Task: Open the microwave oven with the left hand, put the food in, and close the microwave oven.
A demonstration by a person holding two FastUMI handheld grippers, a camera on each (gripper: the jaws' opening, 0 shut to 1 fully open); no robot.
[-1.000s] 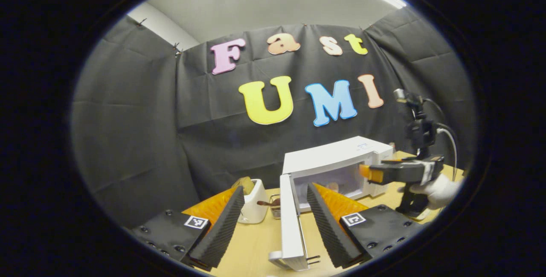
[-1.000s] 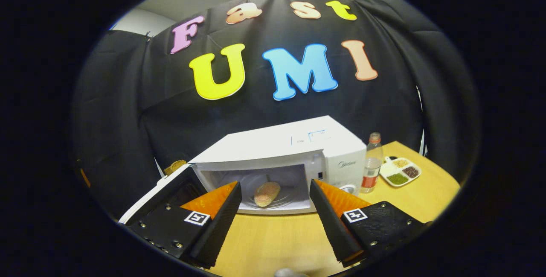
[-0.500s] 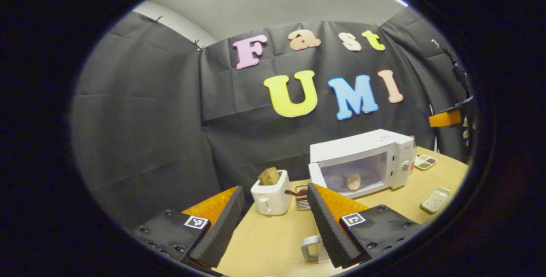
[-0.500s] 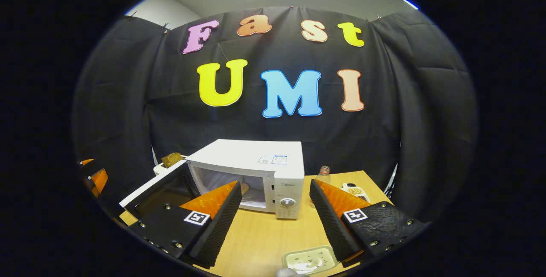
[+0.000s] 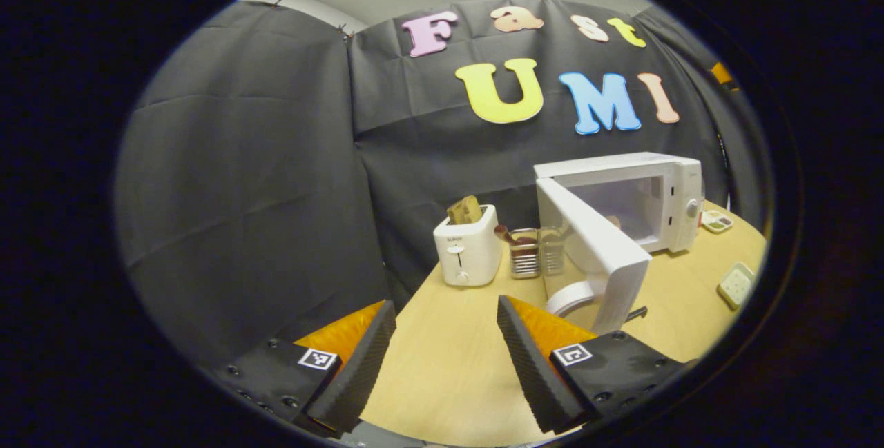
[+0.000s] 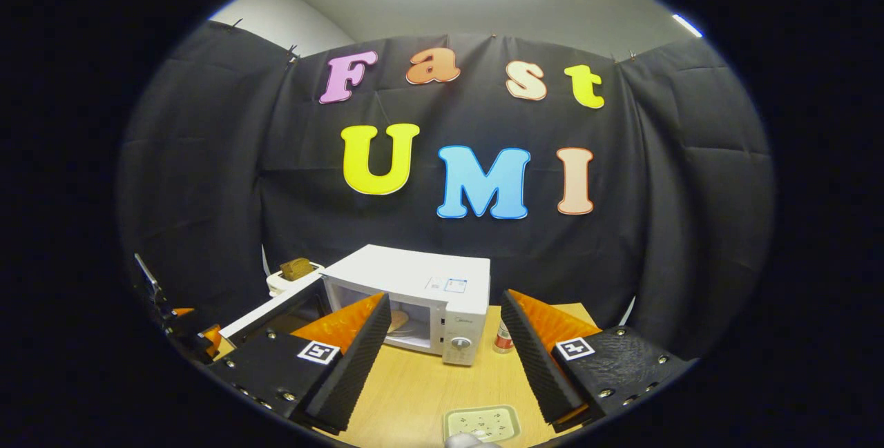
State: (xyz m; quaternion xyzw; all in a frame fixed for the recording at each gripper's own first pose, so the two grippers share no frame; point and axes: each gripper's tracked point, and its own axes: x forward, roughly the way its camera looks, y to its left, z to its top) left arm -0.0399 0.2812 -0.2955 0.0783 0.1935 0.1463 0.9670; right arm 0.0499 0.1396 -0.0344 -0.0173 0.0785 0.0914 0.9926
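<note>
The white microwave [image 5: 642, 186] stands on the wooden table [image 5: 456, 358] with its door [image 5: 590, 248] swung wide open toward the left gripper view's camera. My left gripper [image 5: 445, 351] hangs open and empty, well back from the door and to its left. In the right gripper view the microwave [image 6: 428, 282] is farther off, its door [image 6: 269, 310] open at the left. A tan piece of food [image 6: 398, 321] lies on the plate inside. My right gripper [image 6: 445, 358] is open, holds nothing, and is well short of the oven.
A white toaster [image 5: 468, 248] with bread in it stands left of the microwave, with a small wire rack [image 5: 528, 255] beside it. A pale tray [image 6: 481, 424] lies near the table's front. A bottle [image 6: 503, 339] and a sectioned dish [image 5: 716, 221] sit right of the oven.
Both grippers have drawn back from the microwave. The left one let the door go and moved left. The food stays inside and the door stays open.
</note>
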